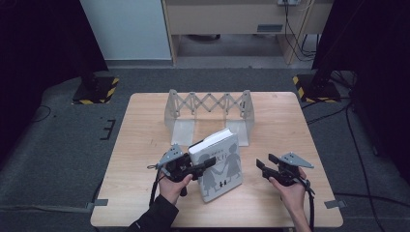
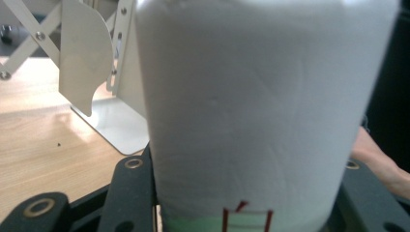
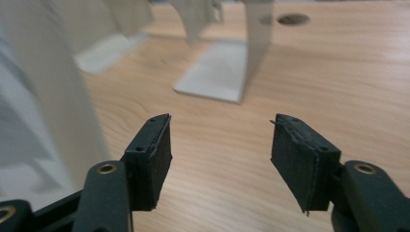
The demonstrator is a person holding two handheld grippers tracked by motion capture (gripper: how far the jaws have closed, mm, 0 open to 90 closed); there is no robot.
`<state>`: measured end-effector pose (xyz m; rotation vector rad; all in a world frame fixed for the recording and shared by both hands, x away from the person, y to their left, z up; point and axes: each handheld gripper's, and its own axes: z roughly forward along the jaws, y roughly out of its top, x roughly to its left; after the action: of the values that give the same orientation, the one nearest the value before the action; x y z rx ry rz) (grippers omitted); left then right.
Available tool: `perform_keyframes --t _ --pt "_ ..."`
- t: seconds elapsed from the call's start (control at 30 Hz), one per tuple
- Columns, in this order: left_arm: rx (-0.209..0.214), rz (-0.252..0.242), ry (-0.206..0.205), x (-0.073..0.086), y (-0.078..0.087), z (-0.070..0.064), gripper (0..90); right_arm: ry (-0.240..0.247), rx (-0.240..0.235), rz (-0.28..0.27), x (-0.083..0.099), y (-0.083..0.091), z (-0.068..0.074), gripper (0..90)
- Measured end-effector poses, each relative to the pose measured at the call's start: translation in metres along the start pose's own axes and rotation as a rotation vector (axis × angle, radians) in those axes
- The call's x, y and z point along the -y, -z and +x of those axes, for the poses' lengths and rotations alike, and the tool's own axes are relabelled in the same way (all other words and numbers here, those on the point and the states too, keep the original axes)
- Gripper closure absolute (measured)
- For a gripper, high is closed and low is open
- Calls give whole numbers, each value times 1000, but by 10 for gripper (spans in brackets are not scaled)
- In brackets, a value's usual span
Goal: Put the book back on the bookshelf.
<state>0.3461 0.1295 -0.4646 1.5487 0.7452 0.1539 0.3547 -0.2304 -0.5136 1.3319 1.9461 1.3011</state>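
Pinching the thick white paperback book [image 1: 220, 164] with grey child silhouettes on its cover, the left tongs [image 1: 205, 165] clamp its near-left edge, lifting that side off the pale wooden surface [image 1: 145, 145]. Just behind stands a grey expanding metal book rack [image 1: 209, 113]. Right tongs [image 1: 265, 166] hover spread, empty, beside the book.

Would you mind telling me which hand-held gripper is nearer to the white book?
Left. The left hand-held gripper is clamped on the white book at its left edge, jaws on both covers. The right hand-held gripper is open to the book's right, apart from it.
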Motion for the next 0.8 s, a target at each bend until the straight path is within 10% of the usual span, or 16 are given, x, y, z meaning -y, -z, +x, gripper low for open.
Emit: perform_keyframes --t 0.33,0.8 --pt "14 -42 -22 7 0 -9 476 42 110 178 12 -5 -14 222" --pt "47 -10 -44 14 -2 -27 434 35 167 243 20 -5 -28 193"
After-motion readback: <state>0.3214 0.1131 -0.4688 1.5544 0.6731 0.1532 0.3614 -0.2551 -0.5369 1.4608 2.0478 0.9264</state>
